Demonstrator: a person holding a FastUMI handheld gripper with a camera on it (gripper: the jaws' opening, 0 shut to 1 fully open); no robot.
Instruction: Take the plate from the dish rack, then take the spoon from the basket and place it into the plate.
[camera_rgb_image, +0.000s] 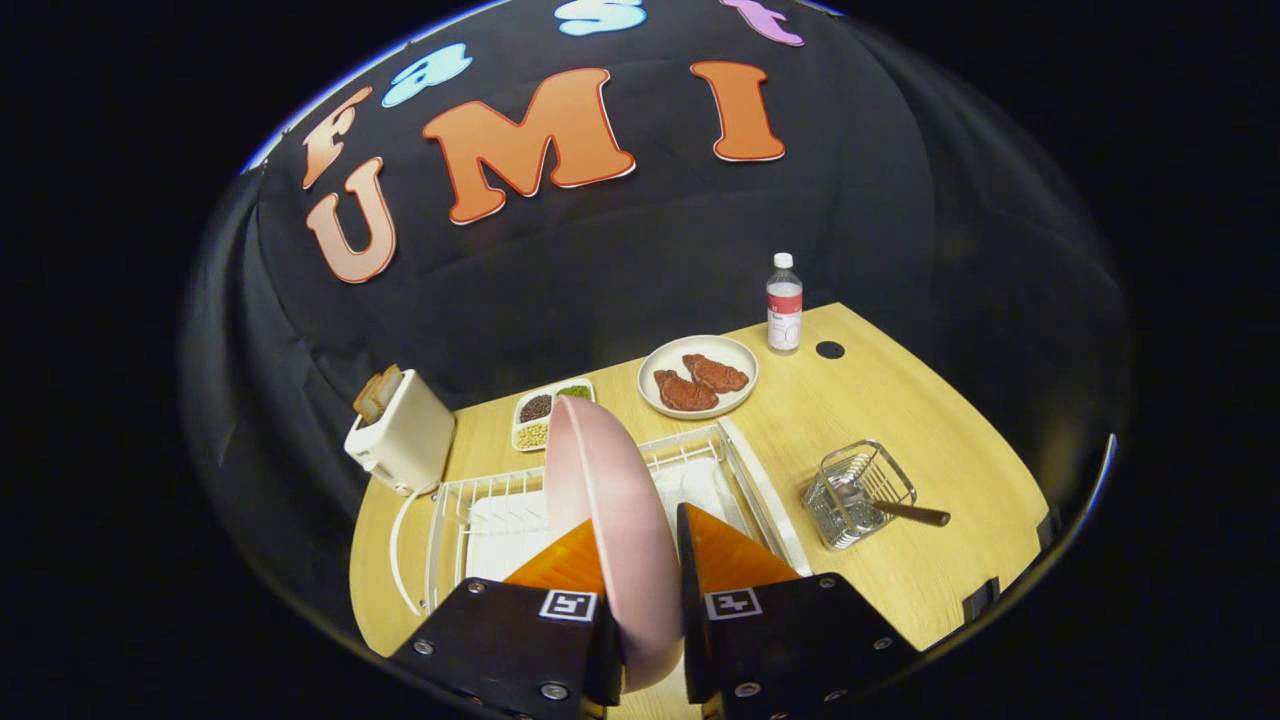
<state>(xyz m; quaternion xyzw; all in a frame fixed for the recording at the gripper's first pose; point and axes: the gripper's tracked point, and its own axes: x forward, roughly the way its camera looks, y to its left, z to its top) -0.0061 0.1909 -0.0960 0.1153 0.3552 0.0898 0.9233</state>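
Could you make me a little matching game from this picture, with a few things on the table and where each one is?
Things:
1. pink plate
2. spoon
3. bread slices
4. two pieces of meat

Places:
A. sticking up out of the toaster
B. on the round white plate near the bottle
C. on edge between the gripper fingers, above the dish rack
D. in the wire basket, handle poking out

Pairs: 1-C, 2-D, 3-A, 4-B

Smooth matt pink plate (612, 520) pressed between the gripper (640, 555) and its orange fingers (725, 555), white coated-wire dish rack (690, 455) beneath it, shiny metal wire basket (858, 492) to the right holding a wooden-handled spoon (905, 511), pale wood-grain worktop (900, 420), clear plastic bottle (784, 303) beyond
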